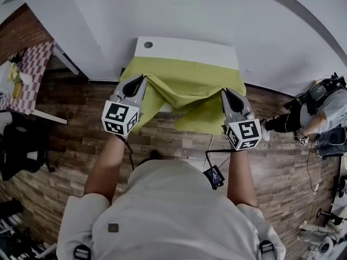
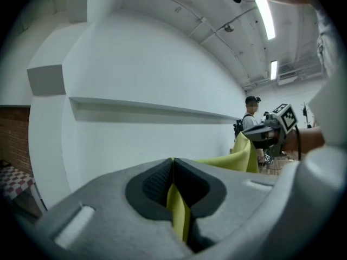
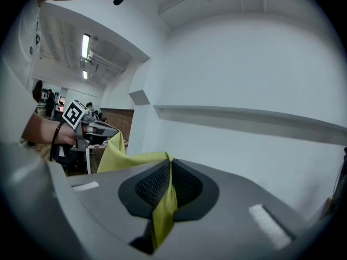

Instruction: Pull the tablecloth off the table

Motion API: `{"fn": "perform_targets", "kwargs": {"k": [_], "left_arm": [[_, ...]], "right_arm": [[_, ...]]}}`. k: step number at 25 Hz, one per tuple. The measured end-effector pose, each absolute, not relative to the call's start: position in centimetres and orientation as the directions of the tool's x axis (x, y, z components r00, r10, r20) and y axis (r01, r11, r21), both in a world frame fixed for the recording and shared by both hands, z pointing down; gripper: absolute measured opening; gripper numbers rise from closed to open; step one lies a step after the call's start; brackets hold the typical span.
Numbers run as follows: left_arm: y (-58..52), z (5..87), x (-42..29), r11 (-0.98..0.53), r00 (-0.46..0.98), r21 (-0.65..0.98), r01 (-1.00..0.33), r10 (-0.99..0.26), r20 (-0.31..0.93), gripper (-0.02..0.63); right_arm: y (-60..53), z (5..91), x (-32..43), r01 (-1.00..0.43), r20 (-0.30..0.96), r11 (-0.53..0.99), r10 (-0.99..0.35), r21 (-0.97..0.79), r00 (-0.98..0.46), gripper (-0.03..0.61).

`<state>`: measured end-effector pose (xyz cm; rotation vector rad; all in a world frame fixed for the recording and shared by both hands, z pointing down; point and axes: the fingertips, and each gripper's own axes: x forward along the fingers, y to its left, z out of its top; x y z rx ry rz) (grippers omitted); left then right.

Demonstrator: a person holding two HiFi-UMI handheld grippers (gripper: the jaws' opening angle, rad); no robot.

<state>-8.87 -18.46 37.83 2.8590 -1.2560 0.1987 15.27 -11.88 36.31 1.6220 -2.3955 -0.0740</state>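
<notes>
As seen along its own jaws, clenched tight: left tool (image 2: 172,164), w/ a thin fold of yellow-green tablecloth (image 2: 178,215) pinched betw. the black pads (image 2: 152,186). Same w/ right tool (image 3: 169,164): jaws together on a strip of the same cloth, loose end hanging down behind the grip. Held roughly level, tips toward the table (image 1: 187,49).

Just ahead of left tool's tips, cloth bunched & lifted, running across to right tool as a sagging band. From head view, gripped along the near edge, one end at left tool, other end at right tool. Betw. the tools, near hem drooping off the table edge in a loose flap, over wood-plank floor (image 1: 179,145).

Beyond the tips, rest of cloth lying on the table, creased, covering its near part. Far strip of white top bare, w/ a small round hole (image 1: 148,44) twd the far corner on left tool's side.

Further out past the table, white wall (image 1: 190,10). Well off to left tool's side, a checked-top table (image 1: 32,64). Well off to right tool's side, a seated person (image 1: 325,110) amid cables & gear. Behind the tools, bare forearms (image 1: 108,161) & pale shirt of the wearer.
</notes>
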Motion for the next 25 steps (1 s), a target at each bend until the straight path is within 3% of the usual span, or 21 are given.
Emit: {"fn": "perform_targets", "kwargs": {"k": [25], "left_arm": [[3.1,30.7,-1.3,-0.561,0.567,-0.16,-0.812,-0.824,0.01,0.006]], "right_arm": [[7.4,29.3,21.8,-0.821,0.025,0.532,-0.842,0.208,-0.539,0.017]]}}
